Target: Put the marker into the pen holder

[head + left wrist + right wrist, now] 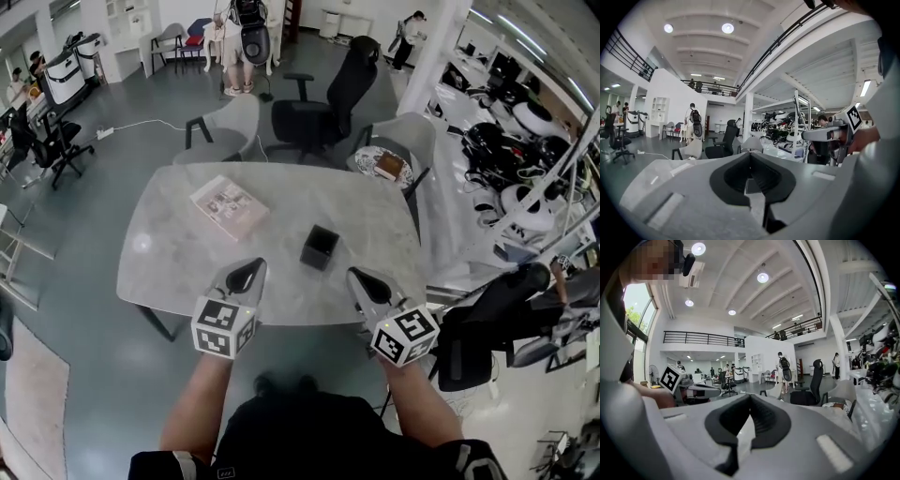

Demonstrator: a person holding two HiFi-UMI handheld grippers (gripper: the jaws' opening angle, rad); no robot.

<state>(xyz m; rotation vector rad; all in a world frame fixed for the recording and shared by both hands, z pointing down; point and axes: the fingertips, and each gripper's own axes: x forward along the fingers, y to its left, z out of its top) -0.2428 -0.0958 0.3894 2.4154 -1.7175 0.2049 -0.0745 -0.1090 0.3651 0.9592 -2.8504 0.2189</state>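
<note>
We hold both claws over the near edge of the table (169,253). Our left gripper (255,269) has its jaws pressed together with nothing between them, and our right gripper (355,275) is likewise closed and empty. The black pen holder (319,247) stands upright on the table, just beyond the two claws and between them. We cannot tell what is inside it. A book (230,207) lies farther back, to the left.
</note>
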